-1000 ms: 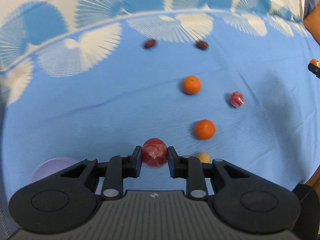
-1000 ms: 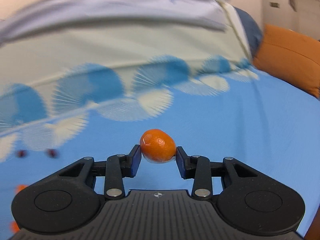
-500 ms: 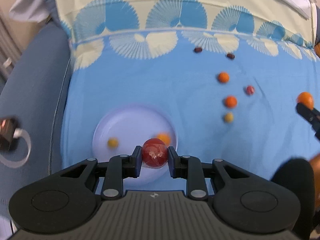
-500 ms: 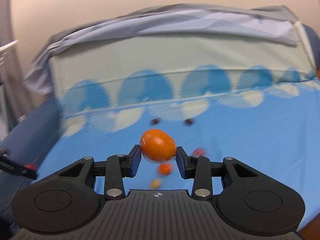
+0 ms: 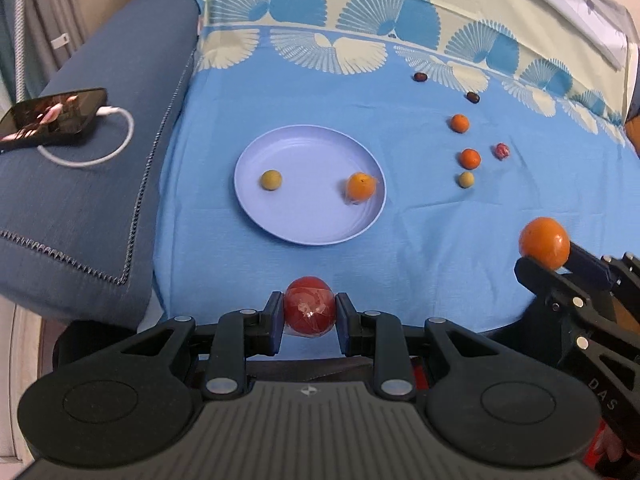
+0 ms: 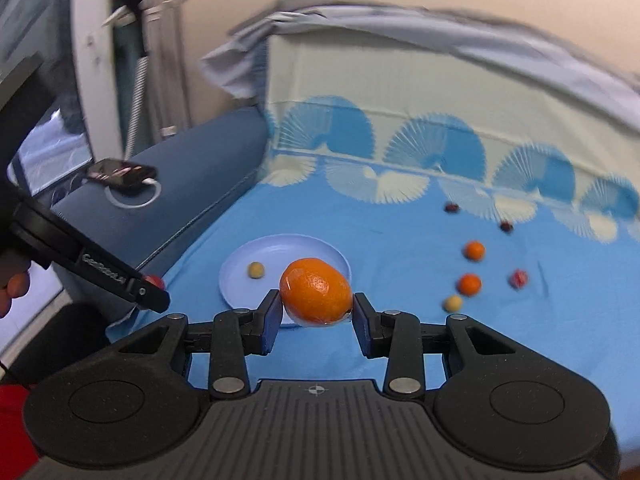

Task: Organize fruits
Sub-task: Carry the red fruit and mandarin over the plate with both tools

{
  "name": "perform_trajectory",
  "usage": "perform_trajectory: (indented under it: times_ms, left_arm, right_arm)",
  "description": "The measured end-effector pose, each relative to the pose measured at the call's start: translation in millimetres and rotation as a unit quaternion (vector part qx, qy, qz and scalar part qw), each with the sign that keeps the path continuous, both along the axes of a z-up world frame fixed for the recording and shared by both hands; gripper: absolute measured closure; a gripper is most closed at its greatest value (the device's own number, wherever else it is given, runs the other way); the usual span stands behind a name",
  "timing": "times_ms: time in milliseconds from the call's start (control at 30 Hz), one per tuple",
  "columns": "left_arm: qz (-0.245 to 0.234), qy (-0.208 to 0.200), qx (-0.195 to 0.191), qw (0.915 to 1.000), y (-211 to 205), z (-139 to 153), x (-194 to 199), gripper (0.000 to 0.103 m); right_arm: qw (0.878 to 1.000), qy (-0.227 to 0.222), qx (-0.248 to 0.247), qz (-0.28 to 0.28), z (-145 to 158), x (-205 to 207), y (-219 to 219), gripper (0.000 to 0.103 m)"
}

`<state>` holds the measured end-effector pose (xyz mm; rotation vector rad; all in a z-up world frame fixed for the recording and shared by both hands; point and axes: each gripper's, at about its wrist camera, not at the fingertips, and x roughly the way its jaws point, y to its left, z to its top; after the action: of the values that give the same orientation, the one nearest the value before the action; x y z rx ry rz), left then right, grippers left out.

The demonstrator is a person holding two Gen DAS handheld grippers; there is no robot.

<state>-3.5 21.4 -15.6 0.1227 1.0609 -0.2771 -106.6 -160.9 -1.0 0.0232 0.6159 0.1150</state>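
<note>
Blue cloth (image 5: pixel 304 92) | plate (image 5: pixel 304 224) w/ 2 fruits | phone (image 5: pixel 52 116) on armrest

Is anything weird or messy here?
Nothing is spilled or broken. The one odd thing is a phone with a white cable lying on the blue armrest, beside the fruit and plate.

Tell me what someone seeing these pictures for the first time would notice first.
Probably the two loaded claws: the left claw is shut on a red fruit near the cloth's front edge, and the right claw is shut on an orange. Next, the lilac plate mid-cloth holding a small yellow fruit and an orange fruit. More small fruits lie scattered on the blue cloth to its right.
</note>
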Motion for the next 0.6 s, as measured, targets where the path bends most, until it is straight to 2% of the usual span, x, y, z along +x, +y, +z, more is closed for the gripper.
perform_trajectory:
  times_ms: [300, 600]
  left_arm:
    - [0.000, -0.030, -0.018, 0.9994, 13.3, 12.6, -13.4, 0.074]
    - [0.008, -0.029, -0.024, 0.9992, 18.9, 10.2, -12.0, 0.074]
  right_arm:
    - [1.000, -0.008, -0.021, 0.002, 11.9, -8.8, 16.7, 0.063]
    - [0.999, 0.000, -0.031, 0.010, 9.7, -7.6, 19.7, 0.063]
